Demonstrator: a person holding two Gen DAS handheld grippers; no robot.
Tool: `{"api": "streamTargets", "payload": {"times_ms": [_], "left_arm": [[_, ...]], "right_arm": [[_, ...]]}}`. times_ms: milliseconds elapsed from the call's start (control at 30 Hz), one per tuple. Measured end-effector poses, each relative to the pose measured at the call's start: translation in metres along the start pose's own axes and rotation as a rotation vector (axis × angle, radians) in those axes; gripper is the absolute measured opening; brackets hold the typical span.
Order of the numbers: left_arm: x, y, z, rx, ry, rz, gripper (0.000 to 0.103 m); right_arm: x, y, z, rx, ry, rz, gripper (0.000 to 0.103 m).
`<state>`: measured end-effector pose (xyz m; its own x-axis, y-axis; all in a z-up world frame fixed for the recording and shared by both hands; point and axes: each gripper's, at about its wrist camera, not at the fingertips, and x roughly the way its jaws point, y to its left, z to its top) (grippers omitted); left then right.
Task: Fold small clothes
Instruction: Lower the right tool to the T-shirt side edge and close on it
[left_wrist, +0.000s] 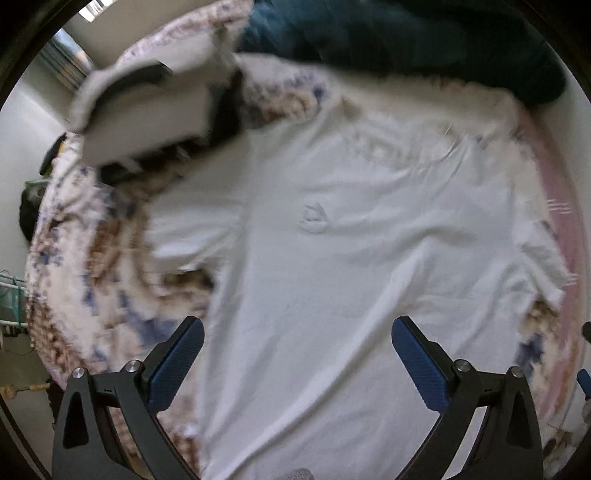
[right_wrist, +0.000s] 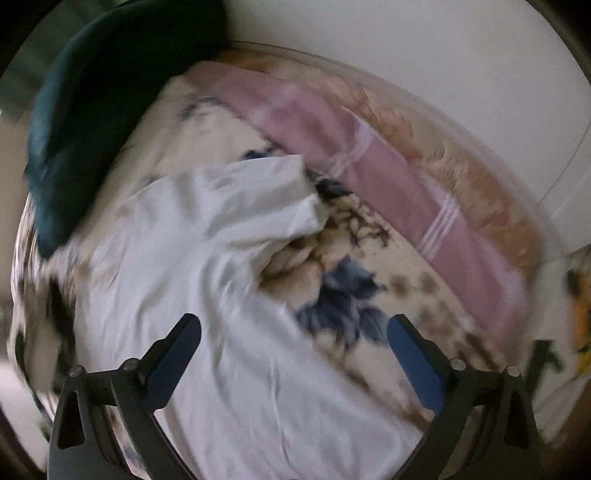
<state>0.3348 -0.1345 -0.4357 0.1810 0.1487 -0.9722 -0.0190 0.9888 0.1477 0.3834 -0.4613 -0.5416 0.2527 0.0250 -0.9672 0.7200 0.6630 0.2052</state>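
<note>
While both views are smeared with blur, you can make out a white T-shirt (left_wrist: 332, 258) lying spread out, chest side up, on a bed covered by a floral blanket (left_wrist: 74, 266) in cream, brown and blue. Your left claw (left_wrist: 297, 325) is released, its blue pads (left_wrist: 177, 363) wide apart above the lower part of the shirt, gripping nothing. From that view the shirt's collar points away from you, a faint pale emblem (left_wrist: 314, 218) sits on the chest, and one short sleeve (left_wrist: 192, 229) reaches out over the blanket on the picture's left. Your right claw (right_wrist: 293, 323) is likewise released, pads spread, with one finger over the shirt (right_wrist: 207, 295) and the other over the blanket (right_wrist: 369, 258) just beside the shirt's edge. From the right wrist view a sleeve (right_wrist: 258, 195) lies rumpled and partly bunched near the centre. A dark teal cloth (left_wrist: 424, 44) is heaped at the far end of the bed, touching or overlapping the shirt's shoulder area. A pink striped cloth (right_wrist: 369, 162) runs along the bed's far side next to the wall (right_wrist: 406, 44). A blurred white and black object (left_wrist: 147, 110) sits at the upper left of the left wrist view; you cannot tell what it is.
</note>
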Motion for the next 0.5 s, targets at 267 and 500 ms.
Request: {"api": "streamTargets", "payload": {"times_ms": [267, 500], "left_arm": [[0.095, -0.037, 0.024, 0.004, 0.078, -0.016, 0.103], [0.088, -0.020, 0.016, -0.020, 0.054, -0.029, 0.103]], "right_arm": [[0.125, -0.033, 0.051, 0.256, 0.003, 0.195, 0.053], [0.097, 0.026, 0.053, 0.096, -0.226, 0.092, 0.007]]}}
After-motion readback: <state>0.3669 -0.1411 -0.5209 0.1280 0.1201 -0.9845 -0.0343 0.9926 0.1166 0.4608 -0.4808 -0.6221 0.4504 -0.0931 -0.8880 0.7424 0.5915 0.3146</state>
